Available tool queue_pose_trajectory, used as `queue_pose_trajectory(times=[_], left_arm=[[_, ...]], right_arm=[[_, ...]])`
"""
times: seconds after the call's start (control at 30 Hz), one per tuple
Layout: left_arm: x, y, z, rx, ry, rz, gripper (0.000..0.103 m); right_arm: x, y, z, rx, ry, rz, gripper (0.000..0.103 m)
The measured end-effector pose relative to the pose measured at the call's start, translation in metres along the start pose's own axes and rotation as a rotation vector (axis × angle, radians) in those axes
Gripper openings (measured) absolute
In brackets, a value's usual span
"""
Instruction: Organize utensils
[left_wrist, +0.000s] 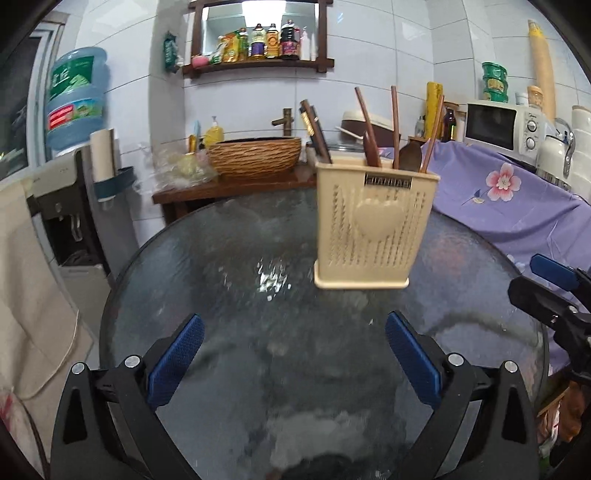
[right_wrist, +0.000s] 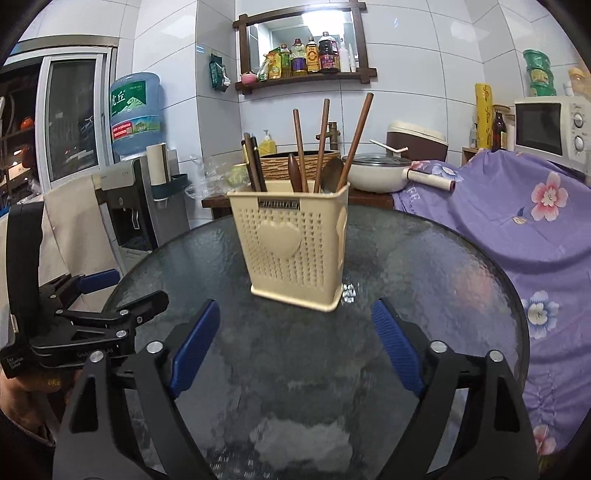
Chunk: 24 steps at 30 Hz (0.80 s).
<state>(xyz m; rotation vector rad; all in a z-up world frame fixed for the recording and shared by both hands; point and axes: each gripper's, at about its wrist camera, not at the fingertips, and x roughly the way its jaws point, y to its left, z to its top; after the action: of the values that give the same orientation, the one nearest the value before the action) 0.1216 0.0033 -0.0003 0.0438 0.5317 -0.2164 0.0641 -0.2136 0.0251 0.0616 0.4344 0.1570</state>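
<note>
A beige perforated utensil holder (left_wrist: 375, 229) (right_wrist: 295, 247) with a heart on its front stands upright on the round glass table (left_wrist: 229, 295) (right_wrist: 424, 280). Dark chopsticks (right_wrist: 254, 164), wooden spoons (right_wrist: 295, 171) and long wooden handles (right_wrist: 356, 136) stick up out of it. My left gripper (left_wrist: 294, 317) is open over the near part of the table, short of the holder, with nothing between its blue pads (left_wrist: 177, 360). My right gripper (right_wrist: 295, 304) is also open and empty, just in front of the holder. Each gripper shows at the edge of the other's view.
Behind the table, a wooden side table (left_wrist: 221, 188) carries a wicker basket (left_wrist: 255, 155) and a white pan (right_wrist: 376, 171). A purple floral cloth (right_wrist: 517, 221) covers furniture on the right, below a microwave (right_wrist: 550, 125). A water dispenser (right_wrist: 136, 199) stands at the left.
</note>
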Motion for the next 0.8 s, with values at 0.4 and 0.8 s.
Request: queue_pose_trajectory(times=[0.4,0.8], left_arm=[[-0.081,-0.009,-0.042,-0.027,-0.126,-0.016,0.097],[-0.102,-0.021,-0.044,-0.020,-0.142,-0.023,0.097]], right_arm=[[-0.080,0.025,-0.044,-0.071,-0.079,-0.007,0.095],[-0.105,0.026,-0.041,-0.063,-0.110,-0.011,0.096]])
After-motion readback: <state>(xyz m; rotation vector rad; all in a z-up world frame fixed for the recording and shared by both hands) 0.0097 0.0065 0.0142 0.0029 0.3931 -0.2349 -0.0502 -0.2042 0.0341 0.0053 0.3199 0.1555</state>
